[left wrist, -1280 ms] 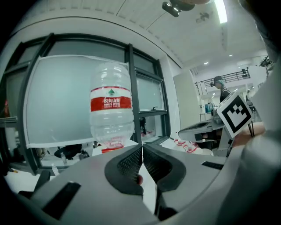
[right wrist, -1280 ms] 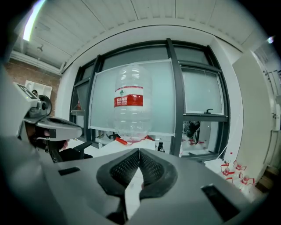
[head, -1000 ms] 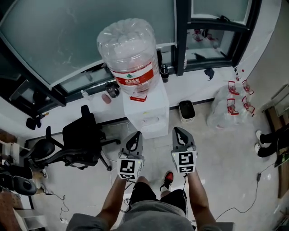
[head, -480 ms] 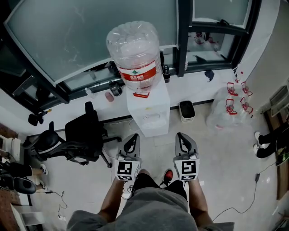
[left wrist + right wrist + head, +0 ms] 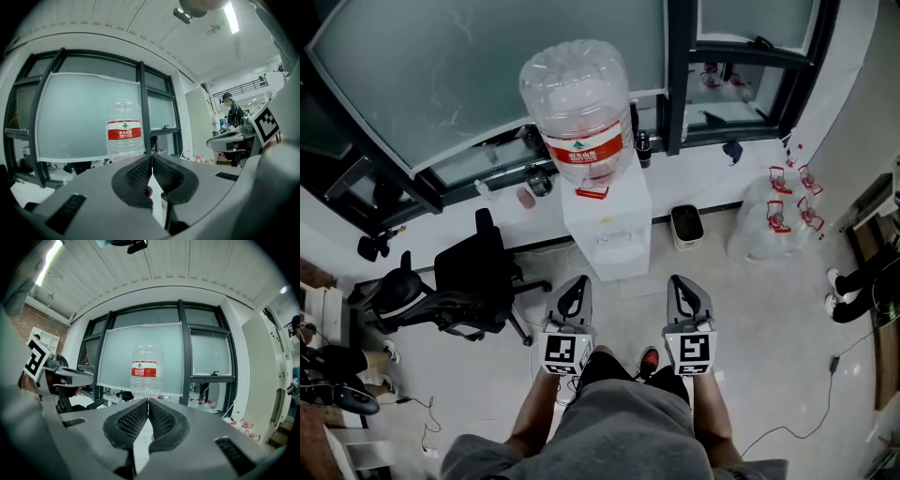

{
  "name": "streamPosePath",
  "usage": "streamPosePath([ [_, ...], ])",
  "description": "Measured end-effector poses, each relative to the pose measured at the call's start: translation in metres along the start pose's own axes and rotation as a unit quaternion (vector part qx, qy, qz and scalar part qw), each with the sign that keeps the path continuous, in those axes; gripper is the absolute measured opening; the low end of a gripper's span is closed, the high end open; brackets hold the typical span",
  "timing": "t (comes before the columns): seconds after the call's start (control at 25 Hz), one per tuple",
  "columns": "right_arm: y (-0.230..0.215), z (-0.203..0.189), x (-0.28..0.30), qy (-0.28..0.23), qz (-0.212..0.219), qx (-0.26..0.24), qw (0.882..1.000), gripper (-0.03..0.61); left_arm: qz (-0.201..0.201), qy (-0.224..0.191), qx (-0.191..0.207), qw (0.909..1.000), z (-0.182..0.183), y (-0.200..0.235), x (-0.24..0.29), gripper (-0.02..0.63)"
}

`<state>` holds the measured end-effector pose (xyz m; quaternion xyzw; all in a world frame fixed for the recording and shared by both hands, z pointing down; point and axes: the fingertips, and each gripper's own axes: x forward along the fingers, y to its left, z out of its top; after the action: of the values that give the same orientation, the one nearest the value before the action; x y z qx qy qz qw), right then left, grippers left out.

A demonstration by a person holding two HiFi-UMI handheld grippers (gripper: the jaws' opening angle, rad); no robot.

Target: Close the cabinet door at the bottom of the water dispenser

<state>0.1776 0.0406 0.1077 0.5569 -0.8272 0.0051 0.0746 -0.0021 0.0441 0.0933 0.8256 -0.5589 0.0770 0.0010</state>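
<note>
The white water dispenser point(image 5: 607, 228) stands against the window wall with a big clear bottle point(image 5: 577, 103) with a red label on top. Its bottom cabinet door is hidden from above by the steep angle. My left gripper point(image 5: 577, 282) and right gripper point(image 5: 680, 280) hover over the floor just in front of the dispenser, one on each side, touching nothing. Both point at it. In the left gripper view the left gripper point(image 5: 151, 155) is shut and holds nothing, with the bottle point(image 5: 124, 135) beyond. The right gripper point(image 5: 148, 401) is likewise shut below the bottle point(image 5: 146, 372).
A black office chair point(image 5: 478, 281) stands left of the dispenser. A small bin point(image 5: 687, 228) and plastic bags point(image 5: 773, 220) sit to its right. A cable point(image 5: 806, 412) runs over the floor at lower right. Another person's feet point(image 5: 853, 291) show at the right edge.
Both grippers have drawn back a little from the dispenser's base toward my body, mostly in the first half second. Their jaws stayed shut.
</note>
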Motion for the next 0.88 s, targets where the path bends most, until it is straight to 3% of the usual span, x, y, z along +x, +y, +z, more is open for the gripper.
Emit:
streamPosePath([
  [0.88, 0.002, 0.002, 0.012, -0.002, 0.008, 0.003, 1.000, 0.020, -0.003, 0.007, 0.003, 1.0000, -0.001, 0.001, 0.007, 0.025],
])
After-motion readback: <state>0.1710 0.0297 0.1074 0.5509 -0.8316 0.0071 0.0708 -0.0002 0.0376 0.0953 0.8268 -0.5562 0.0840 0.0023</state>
